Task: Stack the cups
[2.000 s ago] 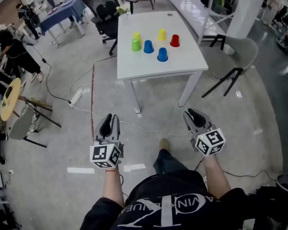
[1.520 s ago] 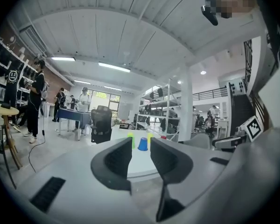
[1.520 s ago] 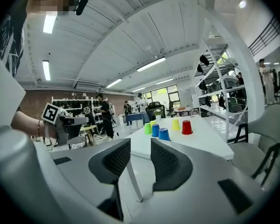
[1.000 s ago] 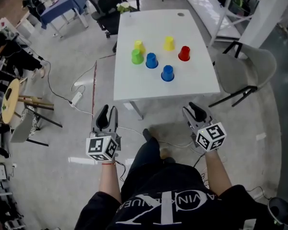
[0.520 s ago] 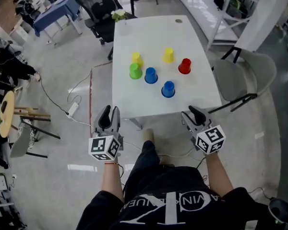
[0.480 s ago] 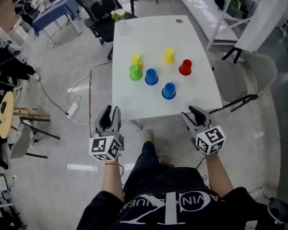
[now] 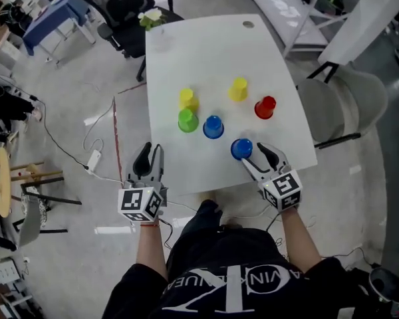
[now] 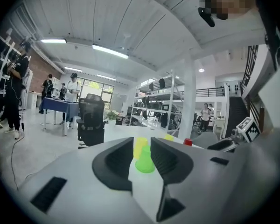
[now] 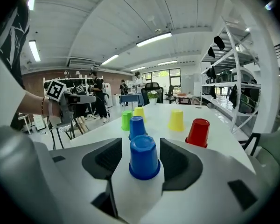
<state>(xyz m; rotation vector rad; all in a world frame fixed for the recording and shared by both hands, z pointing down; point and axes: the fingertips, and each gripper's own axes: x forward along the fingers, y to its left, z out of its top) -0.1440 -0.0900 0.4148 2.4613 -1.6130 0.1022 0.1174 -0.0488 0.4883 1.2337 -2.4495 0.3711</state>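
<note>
Six upturned cups stand on the white table [image 7: 186, 52]: two yellow [image 7: 187, 98] [image 7: 238, 89], a green [image 7: 187, 120], a red [image 7: 265, 107] and two blue [image 7: 213, 126] [image 7: 241, 149]. My right gripper [image 7: 256, 159] is at the table's front edge. Its jaws have just been opening and are open around the nearest blue cup [image 9: 143, 157], with a gap on each side. My left gripper [image 7: 149, 161] hovers at the table's front left corner, its jaws a little apart and empty. Through the gap of the left gripper [image 8: 141, 164] I see the green cup [image 8: 144, 161].
A black office chair [image 7: 123, 5] stands beyond the table's far left corner and a grey chair [image 7: 359, 105] at its right side. Cables and a power strip [image 7: 93, 159] lie on the floor at left. Metal shelving [image 9: 233, 78] stands behind the table's right side.
The table has come much nearer in the head view. Both grippers moved forward to its front edge. The right jaws have widened and now stand around the nearest blue cup.
</note>
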